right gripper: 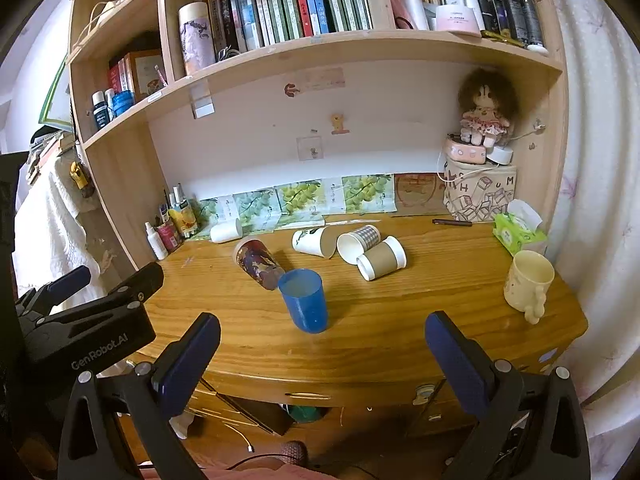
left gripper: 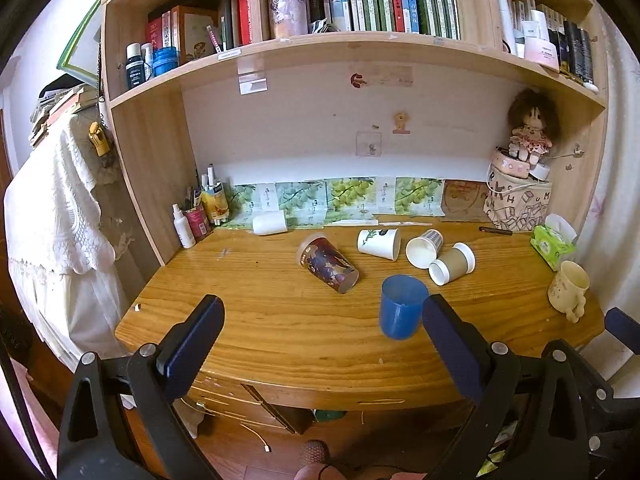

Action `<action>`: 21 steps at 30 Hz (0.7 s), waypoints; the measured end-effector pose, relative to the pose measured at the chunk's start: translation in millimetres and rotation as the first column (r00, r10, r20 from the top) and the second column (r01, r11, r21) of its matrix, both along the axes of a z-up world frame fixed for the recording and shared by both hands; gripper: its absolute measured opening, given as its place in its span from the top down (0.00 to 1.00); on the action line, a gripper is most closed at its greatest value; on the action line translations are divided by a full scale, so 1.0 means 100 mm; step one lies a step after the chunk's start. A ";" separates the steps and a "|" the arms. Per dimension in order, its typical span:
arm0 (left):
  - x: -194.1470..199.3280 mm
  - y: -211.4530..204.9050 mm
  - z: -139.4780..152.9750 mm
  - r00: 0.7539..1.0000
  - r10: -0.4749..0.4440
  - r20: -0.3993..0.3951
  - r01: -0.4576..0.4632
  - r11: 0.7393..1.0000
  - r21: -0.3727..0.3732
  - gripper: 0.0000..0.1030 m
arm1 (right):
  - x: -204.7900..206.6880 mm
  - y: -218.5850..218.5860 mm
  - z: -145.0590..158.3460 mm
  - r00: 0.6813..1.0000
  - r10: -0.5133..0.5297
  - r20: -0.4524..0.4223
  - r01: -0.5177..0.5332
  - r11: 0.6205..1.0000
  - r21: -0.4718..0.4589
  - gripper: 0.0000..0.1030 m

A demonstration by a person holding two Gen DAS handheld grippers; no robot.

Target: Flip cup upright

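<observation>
Both grippers, left and right, hang spread and empty off the desk front edge, near an upright blue cup; just beyond lies the printed cup, probably light, stiff, slick: pinch mid-body.

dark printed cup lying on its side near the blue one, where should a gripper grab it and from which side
Grip the dark printed cup across its mid-body, from above, jaws straddling its width. It lies on its side, open mouth toward the desk's front edge beside the upright blue cup, so a wall grip probably clears that neighbour. Both the left gripper and right gripper are open.
</observation>
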State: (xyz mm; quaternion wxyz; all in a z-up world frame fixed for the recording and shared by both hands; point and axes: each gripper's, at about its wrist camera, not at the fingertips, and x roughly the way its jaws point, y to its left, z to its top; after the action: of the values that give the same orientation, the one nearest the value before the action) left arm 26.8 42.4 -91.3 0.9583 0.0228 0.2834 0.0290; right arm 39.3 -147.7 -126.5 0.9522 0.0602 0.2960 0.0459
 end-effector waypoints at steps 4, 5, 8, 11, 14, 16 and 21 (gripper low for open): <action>0.00 -0.01 -0.01 1.000 -0.013 -0.003 0.013 1.000 -0.011 0.03 | 0.00 0.01 0.00 1.000 0.001 -0.001 -0.001 1.000 -0.001 0.01; -0.01 -0.01 -0.01 1.000 -0.014 -0.001 0.014 1.000 -0.014 0.03 | 0.00 0.00 -0.01 1.000 0.001 -0.003 -0.001 1.000 -0.003 0.01; 0.00 -0.01 -0.01 1.000 -0.018 -0.002 0.018 1.000 -0.022 0.03 | 0.00 -0.02 -0.02 1.000 0.007 -0.004 -0.007 1.000 -0.001 0.00; 0.00 0.00 -0.02 1.000 -0.023 -0.006 0.023 0.999 -0.029 0.03 | 0.00 -0.03 -0.02 1.000 0.018 -0.003 -0.018 1.000 0.001 0.00; 0.01 0.00 -0.01 1.000 -0.028 -0.003 0.028 0.999 -0.033 0.03 | 0.00 -0.02 -0.01 1.000 0.019 0.001 -0.019 1.000 -0.005 0.01; 0.00 0.00 -0.01 0.999 -0.033 -0.001 0.033 0.999 -0.035 0.03 | 0.01 -0.02 -0.01 1.000 0.020 0.002 -0.020 1.000 -0.007 0.01; 0.01 -0.02 0.00 0.999 -0.049 0.002 0.049 0.998 -0.036 0.03 | 0.01 -0.01 0.00 1.000 0.019 0.002 -0.019 1.000 -0.007 0.00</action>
State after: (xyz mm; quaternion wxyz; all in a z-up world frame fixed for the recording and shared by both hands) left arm 27.9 40.3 -91.7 0.9592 0.0125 0.2826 0.0006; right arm 40.2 -148.4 -126.7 0.9522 0.0540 0.2958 0.0538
